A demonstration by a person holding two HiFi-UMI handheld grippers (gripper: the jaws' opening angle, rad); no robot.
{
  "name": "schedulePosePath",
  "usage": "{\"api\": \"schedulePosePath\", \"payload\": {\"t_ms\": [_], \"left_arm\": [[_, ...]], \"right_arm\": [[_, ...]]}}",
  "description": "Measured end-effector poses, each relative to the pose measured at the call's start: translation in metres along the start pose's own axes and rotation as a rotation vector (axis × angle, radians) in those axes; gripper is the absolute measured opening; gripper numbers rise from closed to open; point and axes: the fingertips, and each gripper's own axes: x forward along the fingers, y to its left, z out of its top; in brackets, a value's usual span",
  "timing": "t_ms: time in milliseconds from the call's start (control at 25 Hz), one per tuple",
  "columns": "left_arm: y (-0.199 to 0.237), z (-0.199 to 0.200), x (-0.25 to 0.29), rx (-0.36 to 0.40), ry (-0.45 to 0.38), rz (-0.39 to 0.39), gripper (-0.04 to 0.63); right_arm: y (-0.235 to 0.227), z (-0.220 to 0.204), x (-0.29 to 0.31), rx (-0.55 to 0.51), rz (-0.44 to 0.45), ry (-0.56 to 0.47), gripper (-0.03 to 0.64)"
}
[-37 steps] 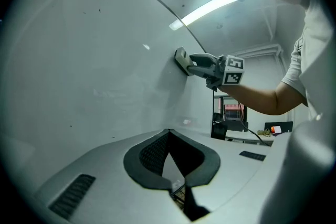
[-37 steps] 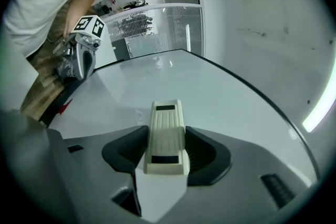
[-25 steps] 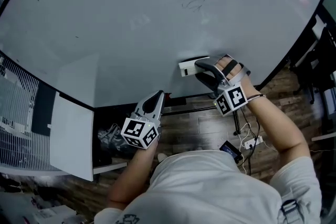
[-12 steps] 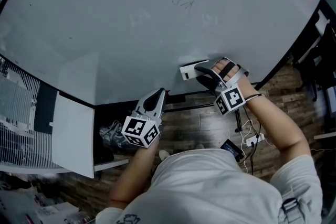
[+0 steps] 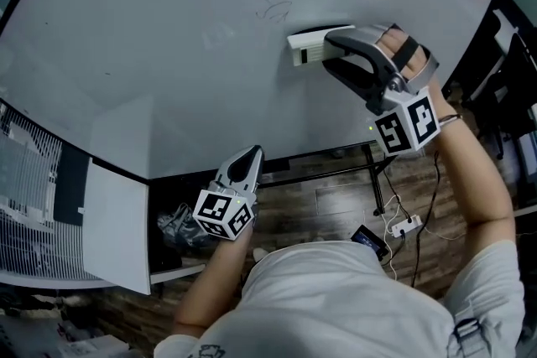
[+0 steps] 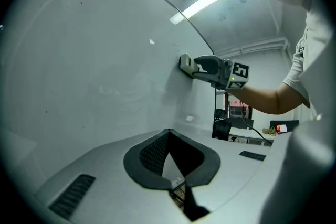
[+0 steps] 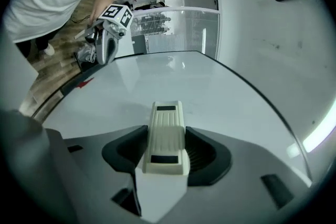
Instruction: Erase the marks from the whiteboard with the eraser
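A large whiteboard [image 5: 168, 29] fills the head view, with a small dark scribble [image 5: 273, 10] near its middle. My right gripper [image 5: 334, 46] is shut on a cream eraser [image 5: 306, 46], which presses flat on the board just right of the scribble. The right gripper view shows the eraser [image 7: 167, 136] clamped between both jaws against the board [image 7: 210, 107]. My left gripper [image 5: 249, 159] hangs low by the board's lower edge, jaws together with nothing between them [image 6: 169, 160]. From the left gripper view the eraser [image 6: 185, 64] and right gripper [image 6: 202, 65] show on the board.
A black stand frame [image 5: 336, 159] runs under the board over a wood floor. A white panel [image 5: 113, 222] and wire rack [image 5: 29, 197] stand at the left. A power strip with cables [image 5: 403, 226] and a dark phone [image 5: 369, 237] lie on the floor.
My right gripper has carried the eraser up the board from near its lower edge to just right of the scribble. The left gripper has stayed put.
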Motion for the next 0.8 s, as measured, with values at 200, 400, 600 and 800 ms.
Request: {"api": "schedulePosePath", "payload": {"t_ms": [200,400,600,800], "left_arm": [[-0.010,0.003,0.007,0.009,0.001,-0.026,0.008],[-0.017,0.007,0.010,0.018,-0.004,-0.036,0.008],[-0.019,0.003,0.011,0.026,0.015,-0.041,0.008],[-0.018,-0.004,0.012,0.024,0.033,-0.038,0.008]], "right_arm": [[-0.093,-0.009,-0.017,-0.054,-0.157,0.021,0.233],[-0.134,-0.015,-0.030,-0.061,-0.232,0.075,0.233],[-0.104,-0.019,-0.030,0.020,-0.244,0.062,0.233],[-0.043,-0.028,-0.027,0.087,-0.195,0.056,0.233]]}}
